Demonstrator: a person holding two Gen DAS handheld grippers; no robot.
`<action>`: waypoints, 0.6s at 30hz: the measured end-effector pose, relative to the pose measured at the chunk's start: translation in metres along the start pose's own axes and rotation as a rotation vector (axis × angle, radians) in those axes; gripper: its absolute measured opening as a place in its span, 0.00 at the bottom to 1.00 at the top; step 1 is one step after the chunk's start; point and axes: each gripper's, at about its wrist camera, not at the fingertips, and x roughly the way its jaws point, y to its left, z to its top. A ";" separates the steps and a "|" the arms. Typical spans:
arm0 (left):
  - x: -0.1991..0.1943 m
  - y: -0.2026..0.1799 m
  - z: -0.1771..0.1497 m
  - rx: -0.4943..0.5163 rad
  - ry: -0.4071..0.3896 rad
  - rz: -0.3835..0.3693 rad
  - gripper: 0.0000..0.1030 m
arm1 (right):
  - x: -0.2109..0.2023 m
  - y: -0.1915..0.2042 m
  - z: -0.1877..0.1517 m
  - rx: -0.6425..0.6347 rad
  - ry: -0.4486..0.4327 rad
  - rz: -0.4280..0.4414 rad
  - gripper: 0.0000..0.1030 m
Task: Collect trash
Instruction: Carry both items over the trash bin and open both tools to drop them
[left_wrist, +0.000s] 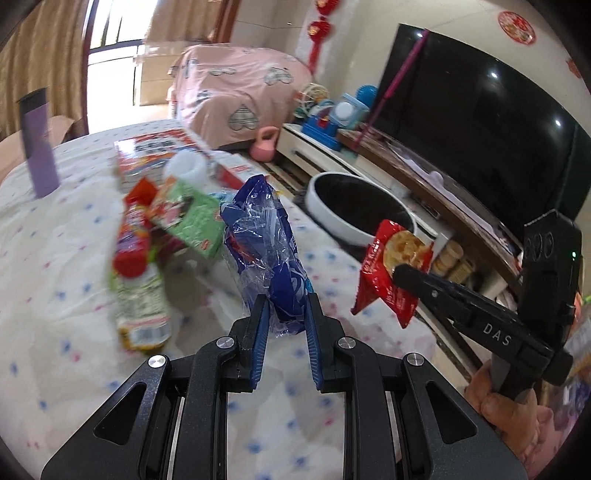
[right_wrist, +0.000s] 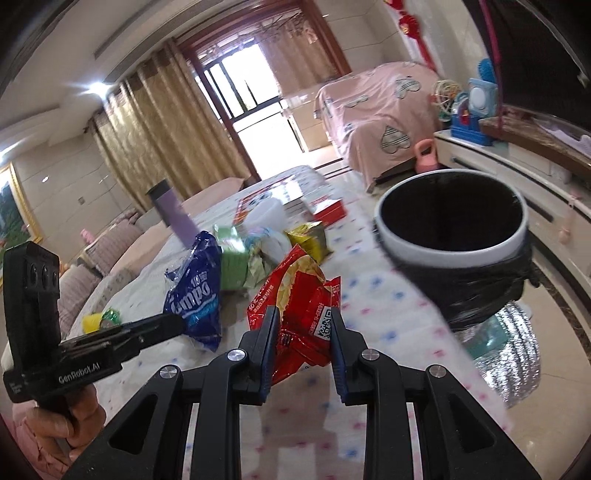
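Observation:
My left gripper is shut on a crumpled blue and clear plastic wrapper, held above the table; it also shows in the right wrist view. My right gripper is shut on a red snack packet, which also shows in the left wrist view, held near the bin. The white-rimmed trash bin with a black liner stands just past the table's right edge; the left wrist view shows it too. More trash lies on the table: a bottle with a red cap, a green carton, a gold packet.
A purple tumbler stands at the far left of the dotted tablecloth. A red and white box and a white tub lie at the back. A TV on a low cabinet runs along the right. A pink kettlebell sits on the floor.

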 end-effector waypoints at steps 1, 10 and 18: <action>0.002 -0.004 0.002 0.007 0.001 -0.007 0.18 | -0.002 -0.003 0.001 0.006 -0.002 0.000 0.25; 0.029 -0.031 0.021 0.061 0.027 -0.057 0.18 | -0.013 -0.035 0.018 0.038 -0.050 -0.049 0.25; 0.059 -0.059 0.044 0.105 0.048 -0.078 0.18 | -0.015 -0.074 0.041 0.068 -0.076 -0.113 0.25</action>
